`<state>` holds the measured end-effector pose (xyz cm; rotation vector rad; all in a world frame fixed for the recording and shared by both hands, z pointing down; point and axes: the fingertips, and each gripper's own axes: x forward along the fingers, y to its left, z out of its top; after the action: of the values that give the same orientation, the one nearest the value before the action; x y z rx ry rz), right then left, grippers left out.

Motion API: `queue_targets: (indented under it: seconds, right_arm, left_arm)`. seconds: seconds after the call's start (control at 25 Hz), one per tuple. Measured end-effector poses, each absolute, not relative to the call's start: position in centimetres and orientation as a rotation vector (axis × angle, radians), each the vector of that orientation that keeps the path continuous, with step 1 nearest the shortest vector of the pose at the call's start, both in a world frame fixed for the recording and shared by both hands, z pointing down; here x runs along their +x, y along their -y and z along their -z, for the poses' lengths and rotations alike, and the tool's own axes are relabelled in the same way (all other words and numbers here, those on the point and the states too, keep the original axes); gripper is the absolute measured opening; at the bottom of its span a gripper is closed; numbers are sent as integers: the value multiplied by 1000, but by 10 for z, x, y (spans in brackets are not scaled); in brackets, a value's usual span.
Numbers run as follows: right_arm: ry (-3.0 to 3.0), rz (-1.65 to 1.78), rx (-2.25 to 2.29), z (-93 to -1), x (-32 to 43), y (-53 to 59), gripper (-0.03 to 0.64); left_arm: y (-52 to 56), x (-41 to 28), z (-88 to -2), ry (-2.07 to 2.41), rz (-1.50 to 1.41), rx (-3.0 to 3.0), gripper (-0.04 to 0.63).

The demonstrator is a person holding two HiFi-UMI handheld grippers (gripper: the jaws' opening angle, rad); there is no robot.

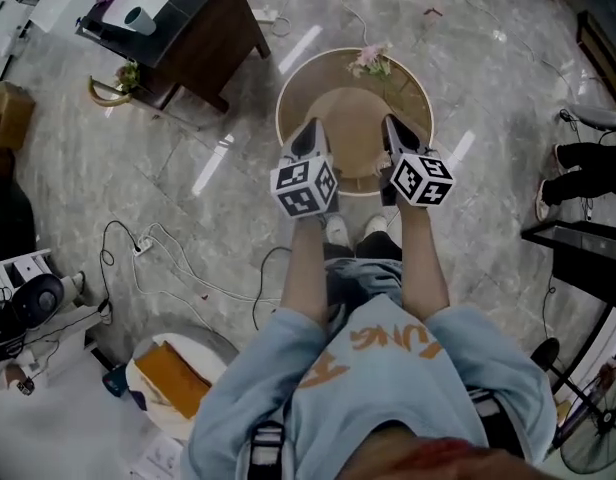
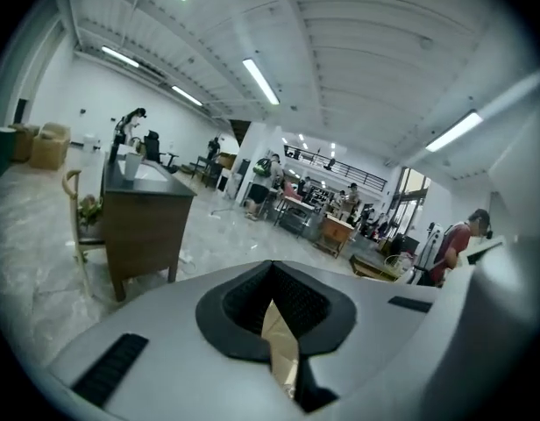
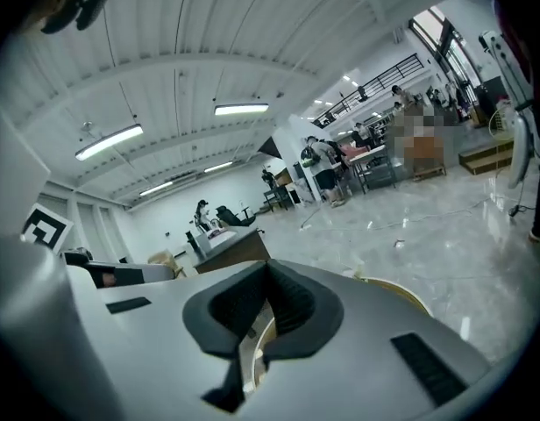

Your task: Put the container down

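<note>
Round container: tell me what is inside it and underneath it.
Inside, pink flowers lie by the far rim. Underneath, the container hides the floor; shoes show at its near edge.

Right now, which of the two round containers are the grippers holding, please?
The tan container with pink flowers, clamped at its near rim by the left gripper and right gripper; the white tub sits on the floor.
</note>
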<state>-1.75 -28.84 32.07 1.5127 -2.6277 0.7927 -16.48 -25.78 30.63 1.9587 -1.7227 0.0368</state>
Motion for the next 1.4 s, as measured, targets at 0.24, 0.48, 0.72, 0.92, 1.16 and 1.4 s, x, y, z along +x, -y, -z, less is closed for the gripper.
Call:
queue_targets:
  seconds: [0.24, 0.48, 0.72, 0.92, 1.16, 1.4]
  right_arm:
    - [2784, -533, 1453, -215, -38, 319, 11]
    - [2767, -243, 1542, -147, -42, 328, 12]
    - [2734, -6, 1564, -113, -55, 332, 11]
    - [2704, 85, 1593, -112, -50, 320, 11]
    - [2690, 90, 1589, -111, -52, 322, 12]
    - [2703, 101, 1549, -116, -57, 316, 11]
  left_arm:
    - [288, -168, -215, 1708, 65, 2185, 23]
    - [295, -197, -144, 1906, 35, 2290, 25]
    - [300, -204, -114, 2020, 11, 2386, 25]
    - [290, -213, -119, 2057, 46, 2359, 25]
    - [291, -220, -115, 2025, 105, 2384, 25]
    - [284, -217, -117, 1991, 150, 2410, 25]
